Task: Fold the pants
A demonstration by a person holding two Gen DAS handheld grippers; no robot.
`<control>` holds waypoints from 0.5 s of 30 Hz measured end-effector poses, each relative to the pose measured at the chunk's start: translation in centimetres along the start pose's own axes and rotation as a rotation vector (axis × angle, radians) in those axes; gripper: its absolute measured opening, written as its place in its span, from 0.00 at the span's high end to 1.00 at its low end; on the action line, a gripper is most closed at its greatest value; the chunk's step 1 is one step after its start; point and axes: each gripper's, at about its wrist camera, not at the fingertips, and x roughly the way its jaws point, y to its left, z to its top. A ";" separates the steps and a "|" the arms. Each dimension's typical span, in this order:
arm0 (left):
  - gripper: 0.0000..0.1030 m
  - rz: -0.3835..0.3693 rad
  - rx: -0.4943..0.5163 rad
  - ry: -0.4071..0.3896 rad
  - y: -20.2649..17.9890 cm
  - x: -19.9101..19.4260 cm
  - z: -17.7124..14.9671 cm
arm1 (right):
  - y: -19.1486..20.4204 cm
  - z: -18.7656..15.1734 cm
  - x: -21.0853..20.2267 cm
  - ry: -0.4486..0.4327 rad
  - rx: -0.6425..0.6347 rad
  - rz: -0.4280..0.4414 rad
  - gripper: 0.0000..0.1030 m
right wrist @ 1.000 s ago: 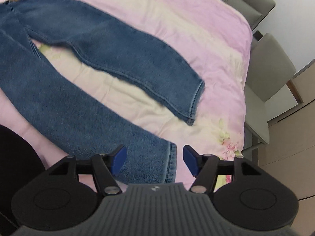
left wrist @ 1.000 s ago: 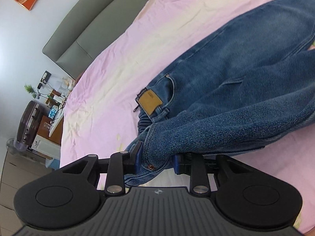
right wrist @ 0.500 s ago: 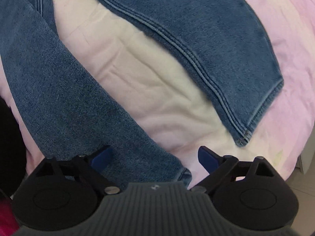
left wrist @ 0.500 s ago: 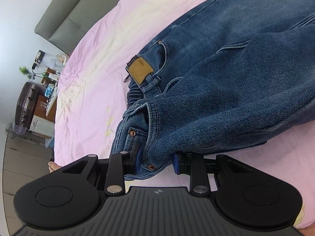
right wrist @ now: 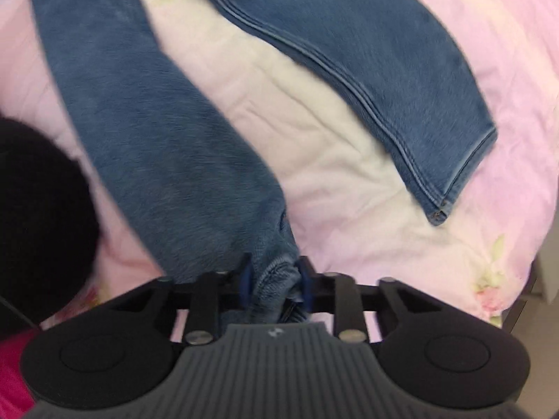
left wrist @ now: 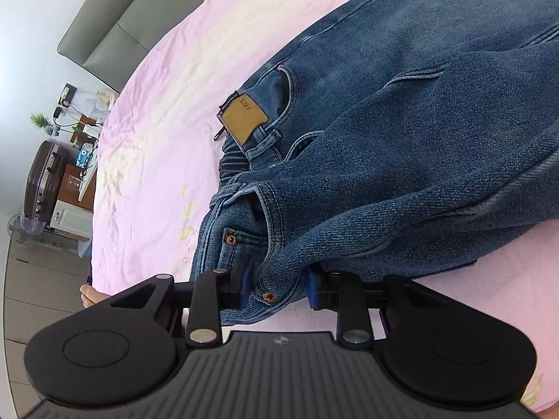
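One pair of faded blue denim jeans [left wrist: 401, 111], with a tan leather waistband patch [left wrist: 244, 122] and two legs, lies on the pink bedsheet [left wrist: 157, 104]. The left gripper [left wrist: 277, 288] clamps the waistband; the right gripper [right wrist: 274, 284] is closing on one leg's hem.

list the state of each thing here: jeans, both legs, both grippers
jeans: unfolded on the bed, waist end bunched and lifted
near leg: cuff pinched, gathered
far leg: flat, cuff free
left gripper: clamped on the waistband
right gripper: jaws closing, near cuff between them
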 end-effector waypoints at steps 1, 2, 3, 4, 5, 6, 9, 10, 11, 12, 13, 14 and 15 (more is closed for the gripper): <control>0.67 0.000 -0.002 -0.005 0.0 -0.1 -0.1 | 0.8 -0.7 -1.4 -0.010 -0.020 -0.011 0.81; 0.67 -0.001 -0.003 -0.010 0.0 -0.2 -0.2 | 1.5 -1.2 -2.4 -0.019 -0.026 -0.011 0.81; 0.67 -0.001 -0.002 -0.014 0.0 -0.3 -0.3 | 2.0 -1.7 -4.0 -0.028 -0.030 -0.011 0.81; 0.67 0.000 0.000 -0.018 0.0 -0.3 -0.4 | 2.8 -2.1 -5.0 -0.042 -0.034 -0.002 0.80; 0.67 0.001 0.000 -0.023 -0.1 -0.4 -0.5 | 3.7 -2.6 -5.7 -0.051 -0.031 0.010 0.79; 0.67 0.001 -0.002 -0.027 -0.1 -0.4 -0.6 | 4.6 -3.6 -6.2 -0.048 -0.024 0.019 0.74; 0.67 -0.002 -0.010 -0.039 0.0 -0.4 -0.8 | 7.3 -6.1 -6.2 -0.035 0.011 0.070 0.62; 0.67 -0.004 -0.012 -0.041 0.0 -0.4 -0.8 | 7.7 -6.7 -6.0 -0.034 0.040 0.097 0.62; 0.67 -0.006 -0.013 -0.042 0.0 -0.4 -0.8 | 8.3 -7.1 -5.5 -0.039 0.074 0.123 0.62; 0.67 -0.008 -0.013 -0.044 0.1 -0.4 -0.9 | 8.7 -7.4 -5.1 -0.056 0.108 0.148 0.62; 0.67 -0.009 -0.013 -0.049 0.2 -0.5 -0.9 | 9.0 -7.5 -4.9 -0.066 0.133 0.173 0.62; 0.67 -0.008 -0.011 -0.053 0.2 -0.5 -0.9 | 9.3 -7.5 -4.6 -0.070 0.148 0.197 0.60; 0.67 -0.007 -0.008 -0.058 0.2 -0.6 -0.9 | 9.7 -7.3 -4.3 -0.069 0.146 0.187 0.57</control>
